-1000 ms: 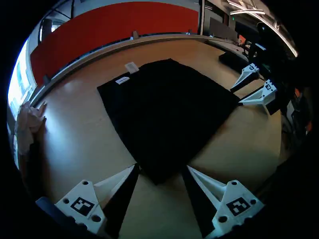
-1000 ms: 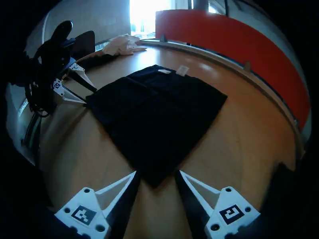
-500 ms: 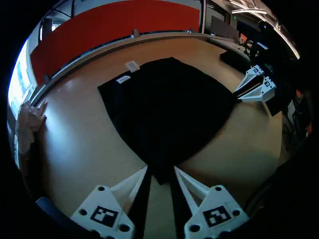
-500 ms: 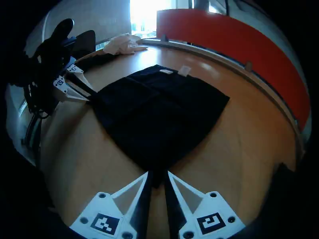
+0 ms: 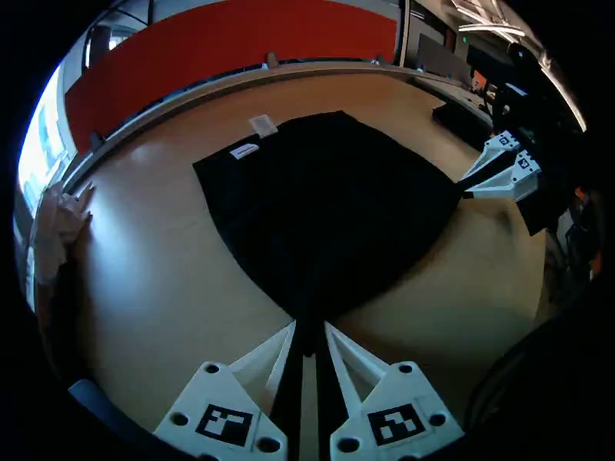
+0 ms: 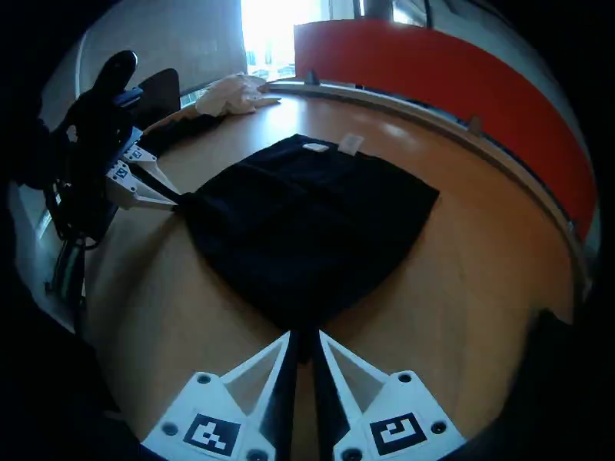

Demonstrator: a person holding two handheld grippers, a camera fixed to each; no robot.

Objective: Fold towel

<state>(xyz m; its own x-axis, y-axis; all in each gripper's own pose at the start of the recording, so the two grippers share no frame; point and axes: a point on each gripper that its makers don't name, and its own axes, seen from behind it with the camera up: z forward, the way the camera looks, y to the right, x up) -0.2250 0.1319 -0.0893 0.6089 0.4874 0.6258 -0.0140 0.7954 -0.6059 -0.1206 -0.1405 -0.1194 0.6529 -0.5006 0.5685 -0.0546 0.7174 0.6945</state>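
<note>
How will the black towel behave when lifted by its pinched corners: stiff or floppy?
Likely floppy: the black towel lies flat and puckers toward the corners pinched by the left gripper and right gripper. Probably sags between them when raised. Looks thin, so likely light.

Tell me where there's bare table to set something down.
The table is bare between the black towel and the pale cloth, and between towel and red partition. Crowded where the left gripper and right gripper pinch its corners.
</note>
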